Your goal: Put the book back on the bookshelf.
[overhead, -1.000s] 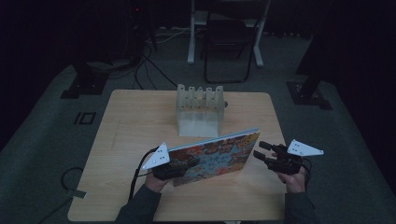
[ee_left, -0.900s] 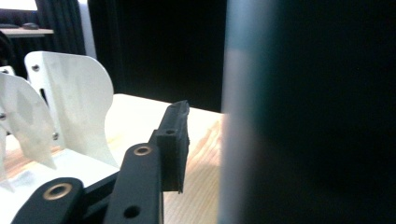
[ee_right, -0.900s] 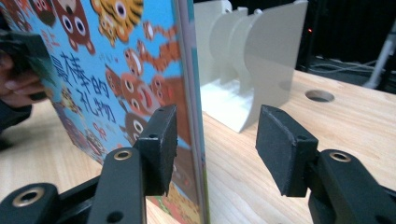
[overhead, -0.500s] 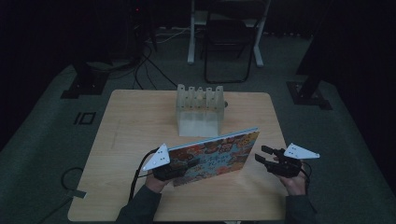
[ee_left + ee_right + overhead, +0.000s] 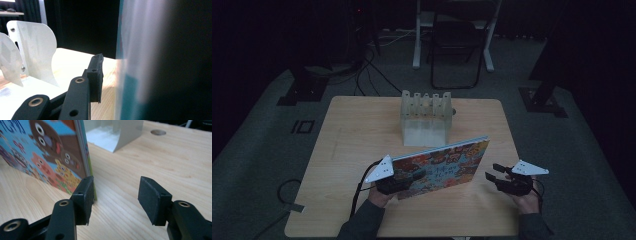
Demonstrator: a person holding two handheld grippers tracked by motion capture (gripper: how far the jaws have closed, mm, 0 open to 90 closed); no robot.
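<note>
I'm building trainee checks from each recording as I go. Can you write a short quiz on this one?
1. True or false: the picture book lies flat on the table.
2. The right tool is: A) open, holding nothing; B) shut on the book; C) shut on a pen.
3. In the high view, what stands behind the book?

Key: 1 false, it stands on edge. 2 A. 3 the white rack.
</note>
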